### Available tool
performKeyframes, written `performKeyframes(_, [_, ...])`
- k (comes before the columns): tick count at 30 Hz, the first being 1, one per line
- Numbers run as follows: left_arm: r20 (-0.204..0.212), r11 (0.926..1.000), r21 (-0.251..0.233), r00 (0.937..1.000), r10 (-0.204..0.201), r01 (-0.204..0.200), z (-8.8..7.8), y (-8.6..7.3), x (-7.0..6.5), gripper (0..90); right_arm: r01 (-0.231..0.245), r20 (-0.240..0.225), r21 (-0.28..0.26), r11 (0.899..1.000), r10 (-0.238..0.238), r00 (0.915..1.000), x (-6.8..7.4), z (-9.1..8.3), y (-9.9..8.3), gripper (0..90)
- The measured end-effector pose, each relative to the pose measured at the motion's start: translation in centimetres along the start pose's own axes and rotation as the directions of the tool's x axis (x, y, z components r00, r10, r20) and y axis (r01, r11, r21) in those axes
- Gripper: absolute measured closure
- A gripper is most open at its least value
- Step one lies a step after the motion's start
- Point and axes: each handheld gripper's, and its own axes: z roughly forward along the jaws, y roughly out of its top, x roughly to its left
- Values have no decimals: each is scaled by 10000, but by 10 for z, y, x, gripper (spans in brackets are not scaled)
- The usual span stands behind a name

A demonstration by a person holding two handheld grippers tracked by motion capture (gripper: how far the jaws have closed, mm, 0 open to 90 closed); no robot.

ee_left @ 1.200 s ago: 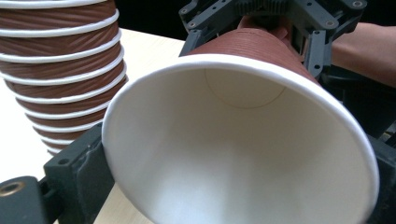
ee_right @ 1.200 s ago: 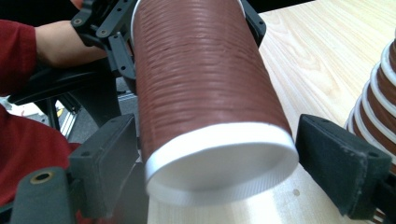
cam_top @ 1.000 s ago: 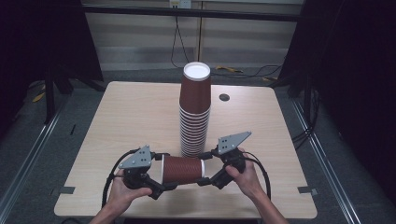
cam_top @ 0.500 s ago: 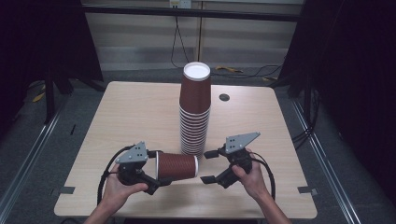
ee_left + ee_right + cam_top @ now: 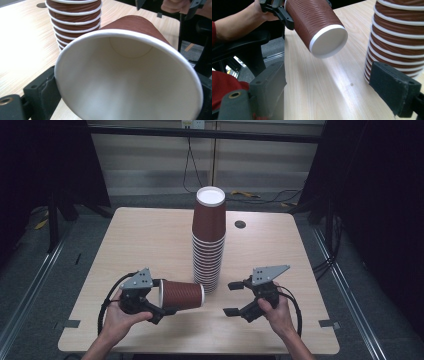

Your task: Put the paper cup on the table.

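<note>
A brown ribbed paper cup [image 5: 181, 294] lies on its side just above the table, its white base toward the right. My left gripper [image 5: 162, 300] is shut across the cup's mouth; in the left gripper view I look straight into the cup [image 5: 130, 75], with a black finger [image 5: 42, 92] against the rim. A tall stack of the same cups [image 5: 209, 245], upside down, stands mid-table right behind it. My right gripper [image 5: 228, 298] is open and holds nothing, a short way right of the cup's base. In the right gripper view, the cup [image 5: 317, 22] hangs ahead of that gripper [image 5: 332, 92], the stack [image 5: 399, 32] to its right.
The wooden table [image 5: 140, 240] has a small dark round hole [image 5: 240, 224] behind the stack. Tape marks sit at both front corners. A black cable loops from each gripper. Metal rails run along the floor on either side.
The right gripper has drawn away to the right from the cup's base, leaving a gap. The cup stays in the left gripper, shifted slightly left.
</note>
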Motion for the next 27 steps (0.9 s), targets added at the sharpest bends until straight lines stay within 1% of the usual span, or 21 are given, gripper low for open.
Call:
performKeyframes(1, [-13, 10000, 41, 10000, -29, 29, 0, 0, 1, 50, 43, 128, -30, 10000, -42, 9999, 0, -2, -2, 135])
performKeyframes(4, [-45, 9998, 192, 10000, -86, 86, -1, 0, 3, 49, -42, 298, -95, 9999, 44, 9995, 0, -8, -5, 135])
performKeyframes(9, [-194, 9985, 525, 9997, -134, 144, -5, -1, 8, 49, -130, 638, -443, 9989, 158, 9978, -1, -18, -11, 133])
performKeyframes(13, [-417, 9970, 730, 9988, -237, 267, -11, -2, 14, 49, -269, 714, -507, 9984, 305, 9970, -2, -20, -15, 133])
performKeyframes(14, [-455, 9970, 735, 9987, -211, 244, -12, -2, 15, 48, -290, 716, -522, 9982, 327, 9969, -3, -20, -16, 133])
performKeyframes(18, [-714, 9965, 794, 9972, -203, 260, -18, -3, 20, 48, -193, 747, -600, 9980, 237, 9969, -1, -21, -16, 133])
performKeyframes(21, [-890, 9950, 952, 9958, -222, 307, -23, -2, 23, 48, -174, 840, -607, 9980, 225, 9962, -1, -22, -16, 133])
performKeyframes(25, [-1091, 9944, 879, 9928, -491, 588, -28, -3, 28, 47, -184, 851, -606, 9980, 235, 9961, -1, -22, -16, 133])
performKeyframes(26, [-1109, 9936, 950, 9925, -505, 612, -29, -3, 30, 47, -186, 831, -599, 9980, 236, 9963, -1, -22, -17, 133])
performKeyframes(27, [-1122, 9919, 1043, 9919, -604, 722, -29, -3, 31, 47, -177, 836, -598, 9981, 227, 9962, -1, -22, -17, 133])
